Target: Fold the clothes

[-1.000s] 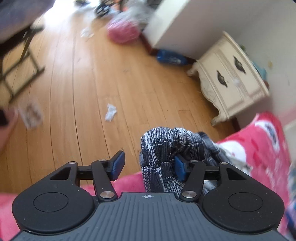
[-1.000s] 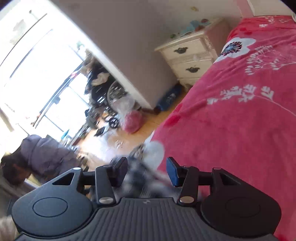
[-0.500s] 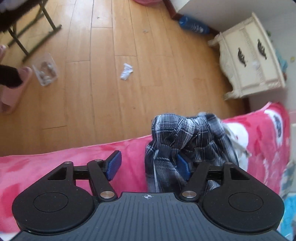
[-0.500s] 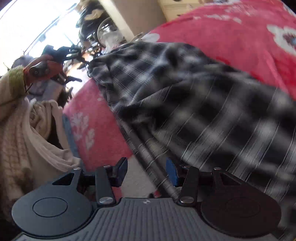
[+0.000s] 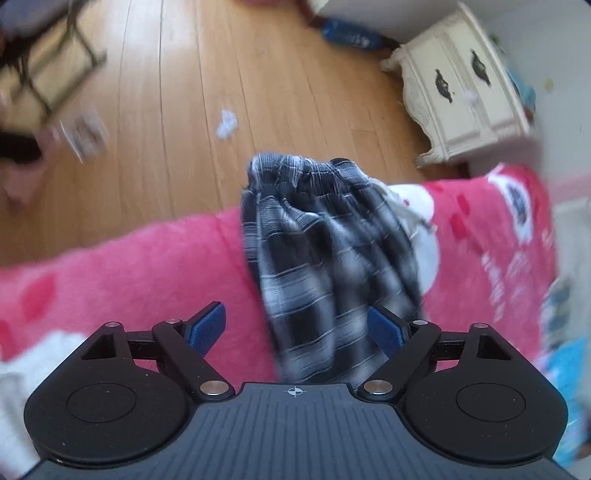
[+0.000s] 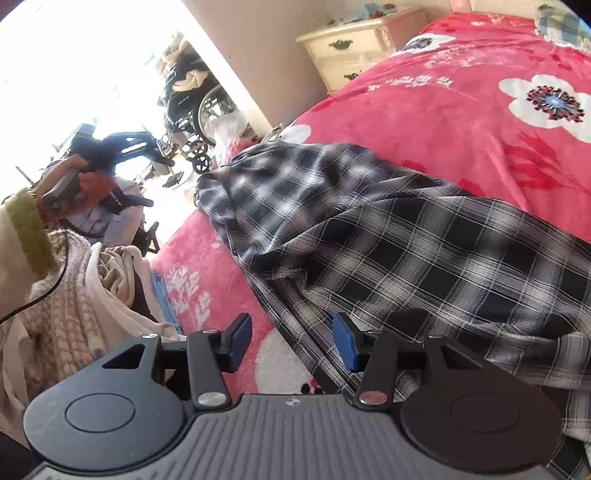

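Observation:
A black-and-white plaid garment [image 5: 325, 240] lies bunched at the edge of the red flowered blanket [image 5: 129, 266] on the bed. My left gripper [image 5: 297, 328] hovers above it, jaws opening wide. The cloth shows between the blue pads, but neither pad presses on it. In the right wrist view the same plaid garment [image 6: 388, 229] spreads across the red blanket [image 6: 461, 96]. My right gripper [image 6: 293, 341] stands open low over its near hem, which runs beneath the gap between the pads. At the left, a hand [image 6: 88, 184] with a green cuff holds the other gripper up in the air.
Beyond the bed's edge is wooden floor [image 5: 221, 74] with a paper scrap [image 5: 227, 123] and a blue bottle [image 5: 351, 31]. A cream nightstand [image 5: 469, 85] stands by the wall. A heap of cream knitwear [image 6: 74, 288] lies left of the right gripper, with a wheelchair [image 6: 199, 107] farther back.
My left gripper has let go of the plaid bunch, spread its jaws and risen away from it. The right wrist view swung from bare blanket onto the garment and has nearly settled.

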`<action>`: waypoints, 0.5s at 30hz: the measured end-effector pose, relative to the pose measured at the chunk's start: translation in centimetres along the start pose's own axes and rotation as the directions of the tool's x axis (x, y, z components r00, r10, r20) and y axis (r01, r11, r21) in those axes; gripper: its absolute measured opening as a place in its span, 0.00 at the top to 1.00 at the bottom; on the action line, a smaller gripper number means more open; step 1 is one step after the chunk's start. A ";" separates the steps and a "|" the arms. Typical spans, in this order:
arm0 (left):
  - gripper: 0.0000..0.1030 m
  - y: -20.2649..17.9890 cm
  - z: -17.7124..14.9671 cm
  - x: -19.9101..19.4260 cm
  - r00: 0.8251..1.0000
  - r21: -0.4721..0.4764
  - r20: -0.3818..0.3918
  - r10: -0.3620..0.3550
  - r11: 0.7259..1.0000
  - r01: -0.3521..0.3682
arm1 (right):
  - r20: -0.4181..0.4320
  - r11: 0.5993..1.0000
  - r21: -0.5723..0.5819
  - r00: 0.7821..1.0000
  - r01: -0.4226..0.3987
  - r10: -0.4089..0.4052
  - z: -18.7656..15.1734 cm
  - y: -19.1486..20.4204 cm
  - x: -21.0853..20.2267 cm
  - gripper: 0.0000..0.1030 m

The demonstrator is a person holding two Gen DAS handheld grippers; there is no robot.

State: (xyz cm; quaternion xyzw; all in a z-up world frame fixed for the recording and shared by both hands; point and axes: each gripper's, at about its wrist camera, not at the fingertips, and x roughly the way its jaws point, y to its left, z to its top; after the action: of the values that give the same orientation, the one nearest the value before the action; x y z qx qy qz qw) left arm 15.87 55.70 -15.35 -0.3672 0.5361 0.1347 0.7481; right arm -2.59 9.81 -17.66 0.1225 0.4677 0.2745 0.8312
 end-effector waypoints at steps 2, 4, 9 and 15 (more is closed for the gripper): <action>0.18 -0.9 -1.3 -1.4 0.999 0.107 0.045 0.018 0.994 -0.023 | 0.001 1.000 -0.018 1.000 0.025 -0.025 -0.6 0.6 0.2 0.50; 0.18 -1.6 -2.5 -2.6 0.997 0.203 0.077 0.020 0.979 -0.036 | 0.015 0.997 -0.060 0.999 0.046 -0.045 -1.1 1.5 0.6 0.50; 0.24 -3.7 -4.9 -3.6 0.985 0.448 0.173 0.009 0.890 -0.087 | 0.069 0.941 -0.291 0.985 0.172 -0.159 -2.2 4.3 3.2 0.64; 0.48 -6.0 -7.1 0.6 0.988 0.692 0.151 0.041 0.709 -0.135 | 0.067 0.860 -0.437 0.963 0.264 -0.262 -3.1 5.3 6.4 0.73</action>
State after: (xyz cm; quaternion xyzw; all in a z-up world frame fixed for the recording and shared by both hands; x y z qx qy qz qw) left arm 14.69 46.53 -14.53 -0.0214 0.5161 -0.0202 0.8560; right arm -4.40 17.61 -21.43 -0.1336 0.4030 0.2573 0.8681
